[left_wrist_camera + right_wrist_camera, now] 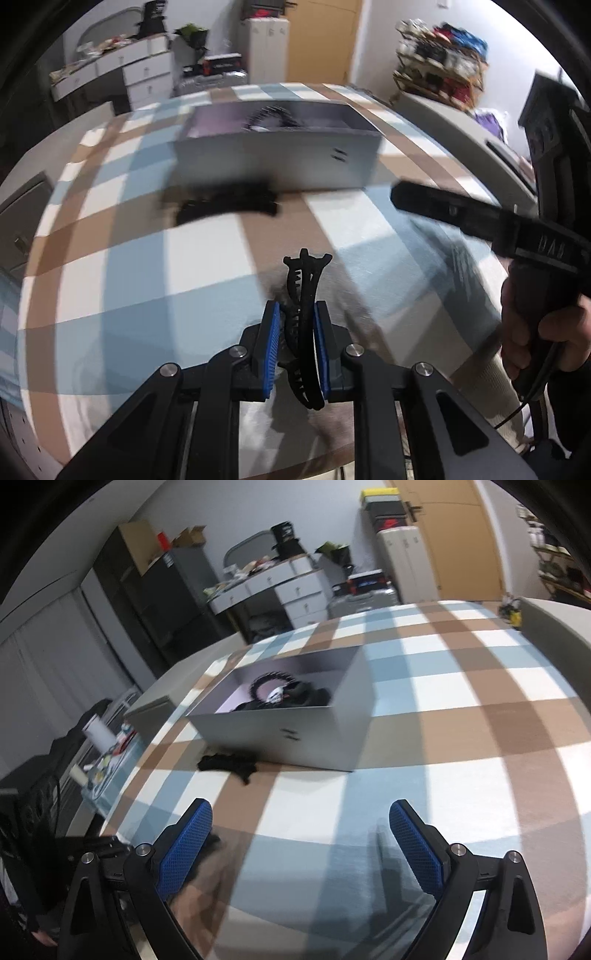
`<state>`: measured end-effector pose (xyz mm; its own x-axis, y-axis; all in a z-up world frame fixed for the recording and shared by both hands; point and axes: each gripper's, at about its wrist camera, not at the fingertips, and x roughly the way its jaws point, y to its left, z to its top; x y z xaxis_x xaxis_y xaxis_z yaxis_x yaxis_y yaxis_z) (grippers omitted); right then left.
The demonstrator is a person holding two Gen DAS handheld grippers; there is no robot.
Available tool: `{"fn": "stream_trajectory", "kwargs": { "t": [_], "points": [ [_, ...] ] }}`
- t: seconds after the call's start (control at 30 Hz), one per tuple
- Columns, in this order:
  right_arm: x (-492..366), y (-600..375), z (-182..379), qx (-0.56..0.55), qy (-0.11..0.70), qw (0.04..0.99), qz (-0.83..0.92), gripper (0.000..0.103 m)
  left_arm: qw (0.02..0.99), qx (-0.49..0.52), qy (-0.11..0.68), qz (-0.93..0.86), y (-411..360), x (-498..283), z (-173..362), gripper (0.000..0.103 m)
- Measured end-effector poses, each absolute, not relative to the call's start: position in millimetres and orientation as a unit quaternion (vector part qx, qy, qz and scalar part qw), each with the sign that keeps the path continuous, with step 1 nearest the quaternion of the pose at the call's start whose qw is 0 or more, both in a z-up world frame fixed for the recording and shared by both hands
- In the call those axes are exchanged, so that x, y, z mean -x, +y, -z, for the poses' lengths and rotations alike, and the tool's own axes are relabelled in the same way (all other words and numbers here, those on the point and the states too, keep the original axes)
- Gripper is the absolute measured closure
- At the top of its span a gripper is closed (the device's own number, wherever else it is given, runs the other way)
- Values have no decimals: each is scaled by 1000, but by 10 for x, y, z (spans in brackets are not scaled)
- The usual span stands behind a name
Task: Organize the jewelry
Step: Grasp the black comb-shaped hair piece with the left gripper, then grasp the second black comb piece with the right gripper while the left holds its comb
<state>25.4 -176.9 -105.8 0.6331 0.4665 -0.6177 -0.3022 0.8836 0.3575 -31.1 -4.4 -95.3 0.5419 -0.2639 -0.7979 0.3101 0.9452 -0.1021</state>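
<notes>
My left gripper [295,314] is shut on a black toothed hair clip [304,325], held above the checked tablecloth. A grey open box [273,162] stands ahead of it, with dark hair accessories [284,696] inside. A second black accessory [227,205] lies on the cloth against the box's front; it also shows in the right wrist view [231,764]. My right gripper [301,834] is open and empty, over the cloth in front of the box [295,731]. The right gripper's body [480,221] shows at the right of the left wrist view.
The table's checked cloth [461,720] spreads around the box. A white dresser [280,587] and dark cabinets [155,602] stand beyond the table's far edge. A cluttered side surface [107,746] sits off the table's left edge. A shoe rack [439,62] is at the back right.
</notes>
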Motion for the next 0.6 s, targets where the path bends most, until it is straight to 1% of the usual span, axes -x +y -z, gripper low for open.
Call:
{"fn": "stream_trajectory", "kwargs": {
  "t": [0.23,0.33,0.4,0.6],
  "points": [
    [-392,-1191,1086,-52,389,883,-258,6,908,61,408,76,739,258,792,90],
    [-480,-951,1115,-27,394,879,-268,7,912,80,398,48,976,254,787,90],
    [-561,-819,1148,-11,402,876,-268,12,912,91,398,38,1089,244,813,90],
    [-781,-576,1259,13,429,867,-253,21,914,117,389,10,1259,207,862,90]
  ]
}}
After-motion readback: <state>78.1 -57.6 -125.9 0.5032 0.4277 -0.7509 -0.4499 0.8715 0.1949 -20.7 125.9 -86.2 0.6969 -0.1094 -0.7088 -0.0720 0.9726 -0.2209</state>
